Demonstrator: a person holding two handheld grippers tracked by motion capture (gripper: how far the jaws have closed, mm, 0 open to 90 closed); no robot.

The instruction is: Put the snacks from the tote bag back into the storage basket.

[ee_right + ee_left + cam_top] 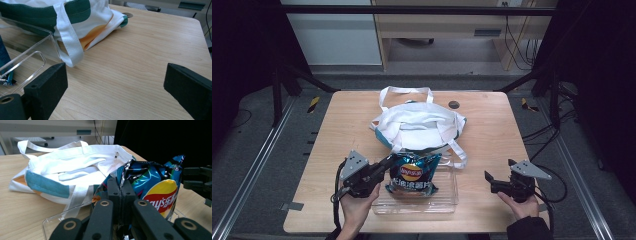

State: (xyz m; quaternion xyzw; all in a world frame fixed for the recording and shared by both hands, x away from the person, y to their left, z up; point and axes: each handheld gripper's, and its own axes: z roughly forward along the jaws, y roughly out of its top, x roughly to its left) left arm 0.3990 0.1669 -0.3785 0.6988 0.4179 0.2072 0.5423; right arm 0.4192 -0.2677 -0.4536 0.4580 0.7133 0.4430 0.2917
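A blue bag of chips (413, 173) stands tilted in a clear plastic tray (447, 200) near the table's front edge. My left gripper (388, 164) is shut on the bag's crimped top-left corner; in the left gripper view the jaws pinch the bag of chips (152, 185) at its edge. A white tote bag (418, 125) with teal and orange patches lies flat behind the tray, one strap draped toward the tray. My right gripper (488, 179) stands open over bare table to the right of the tray, nothing between its fingers (47, 85).
The wooden table (492, 130) has bare room on its left and right sides. A small dark round plug (454, 104) sits in the tabletop behind the tote bag (75, 20). Dark frame posts stand beyond both table sides.
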